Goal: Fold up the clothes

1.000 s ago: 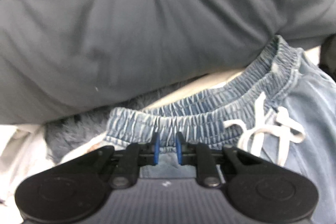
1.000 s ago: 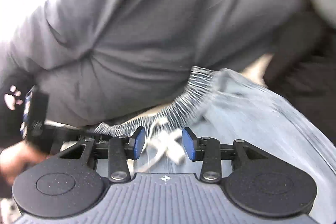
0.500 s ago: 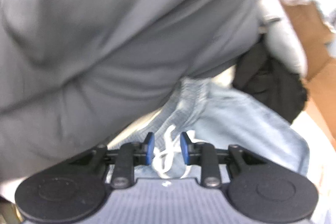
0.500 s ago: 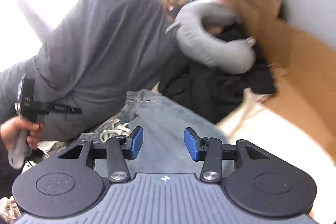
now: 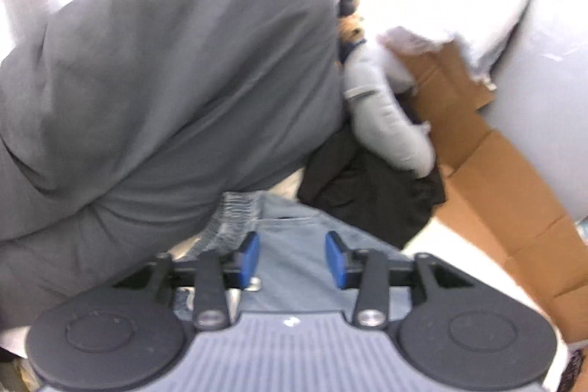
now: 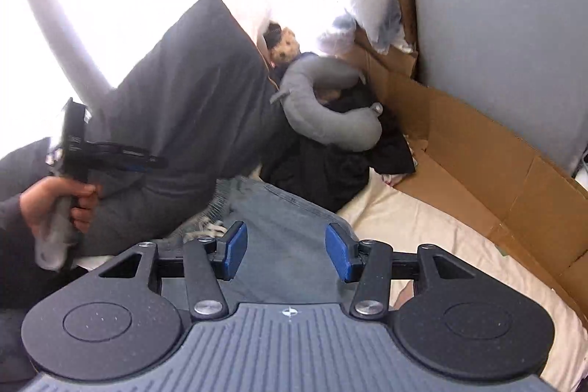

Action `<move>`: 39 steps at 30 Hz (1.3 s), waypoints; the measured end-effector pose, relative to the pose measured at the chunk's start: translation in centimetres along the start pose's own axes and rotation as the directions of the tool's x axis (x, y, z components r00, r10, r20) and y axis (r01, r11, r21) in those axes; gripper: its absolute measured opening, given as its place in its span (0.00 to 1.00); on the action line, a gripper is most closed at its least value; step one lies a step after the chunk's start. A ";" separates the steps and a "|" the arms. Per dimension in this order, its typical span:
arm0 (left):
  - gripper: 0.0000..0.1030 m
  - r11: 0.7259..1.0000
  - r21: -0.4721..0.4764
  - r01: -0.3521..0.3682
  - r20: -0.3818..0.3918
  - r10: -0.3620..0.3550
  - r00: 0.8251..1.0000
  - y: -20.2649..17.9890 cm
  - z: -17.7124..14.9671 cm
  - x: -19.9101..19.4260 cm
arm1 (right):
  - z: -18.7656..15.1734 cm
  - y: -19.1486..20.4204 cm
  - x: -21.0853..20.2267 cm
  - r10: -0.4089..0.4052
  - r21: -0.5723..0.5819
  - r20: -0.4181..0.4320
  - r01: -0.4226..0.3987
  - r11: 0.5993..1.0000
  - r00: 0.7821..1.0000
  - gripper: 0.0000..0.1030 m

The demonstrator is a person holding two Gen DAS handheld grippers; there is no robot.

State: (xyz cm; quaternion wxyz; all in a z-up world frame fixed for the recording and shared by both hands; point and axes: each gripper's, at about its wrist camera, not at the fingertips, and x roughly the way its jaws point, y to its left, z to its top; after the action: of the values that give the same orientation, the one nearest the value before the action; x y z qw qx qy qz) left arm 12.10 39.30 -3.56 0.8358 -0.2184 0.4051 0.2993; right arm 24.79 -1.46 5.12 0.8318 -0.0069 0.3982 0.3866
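While both jaws stand wide apart and hold nothing, the left gripper [image 5: 292,258] and right gripper [image 6: 286,254] hover over the blue denim shorts [image 6: 286,230] spread on the cream bed sheet [image 6: 422,230]. The waistband [image 5: 235,212] sits against the grey pillow [image 5: 165,90], just beside black clothes [image 6: 330,168]. A pinch there could catch pillow cloth, or drag the shorts askew.

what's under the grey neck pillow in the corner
The grey neck pillow lies on a heap of black clothing, beside the cardboard. What lies below that heap is covered.
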 end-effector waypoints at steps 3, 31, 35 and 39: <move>0.56 0.998 0.045 0.043 0.006 -0.043 0.999 -2.9 -0.8 -1.1 | -1.1 -0.1 -3.0 -0.027 0.051 0.071 0.023 0.998 0.997 0.57; 0.71 0.915 0.327 0.237 -0.175 -0.188 0.967 -23.1 -7.7 -2.1 | -9.6 -6.1 -6.2 -0.258 0.058 -0.036 0.259 0.964 0.966 0.63; 0.71 0.918 0.326 0.225 -0.214 -0.160 0.964 -23.7 -8.0 1.0 | -11.9 -8.3 -4.8 -0.267 0.059 -0.082 0.272 0.960 0.960 0.63; 0.71 0.920 0.349 0.181 -0.208 -0.112 0.972 -24.0 -8.8 5.3 | -14.3 -11.1 -3.2 -0.209 0.045 -0.126 0.216 0.975 0.970 0.63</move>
State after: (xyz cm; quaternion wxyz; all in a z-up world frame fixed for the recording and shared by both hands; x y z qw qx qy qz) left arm 26.20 18.25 -9.92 0.8408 -0.1157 0.5117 0.1337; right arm 21.36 -15.86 -5.81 0.8428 -0.0486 0.4556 0.2823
